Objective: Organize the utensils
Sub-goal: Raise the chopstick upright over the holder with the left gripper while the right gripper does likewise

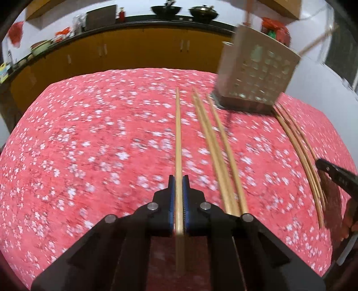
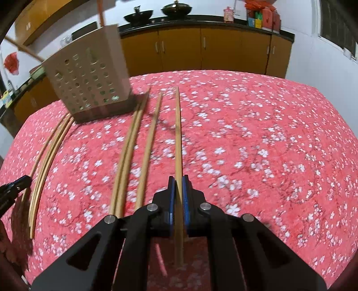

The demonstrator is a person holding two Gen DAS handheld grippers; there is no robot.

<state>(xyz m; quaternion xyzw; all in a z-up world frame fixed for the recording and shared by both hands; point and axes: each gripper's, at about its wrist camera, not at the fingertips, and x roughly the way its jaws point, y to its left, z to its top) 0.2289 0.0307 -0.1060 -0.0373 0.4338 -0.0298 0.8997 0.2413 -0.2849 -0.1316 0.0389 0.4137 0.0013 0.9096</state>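
Note:
My left gripper (image 1: 179,179) is shut on a bamboo chopstick (image 1: 178,138) that runs forward along the fingers. My right gripper (image 2: 178,179) is shut on another bamboo chopstick (image 2: 177,134). A beige perforated utensil holder (image 1: 257,76) stands on the red floral tablecloth, ahead and right in the left wrist view, ahead and left in the right wrist view (image 2: 89,76); chopsticks stick out of its top. Loose chopsticks lie on the cloth: three beside my left gripper (image 1: 214,143), which also show in the right wrist view (image 2: 134,143), and a bundle by the holder (image 1: 299,152), also visible in the right wrist view (image 2: 47,154).
The table with the red floral cloth (image 1: 89,145) ends ahead. Behind it are yellow cabinets (image 2: 201,49) and a dark counter with woks (image 1: 165,10). The other gripper's finger shows at the right edge (image 1: 335,174) and, in the right wrist view, at the left edge (image 2: 13,188).

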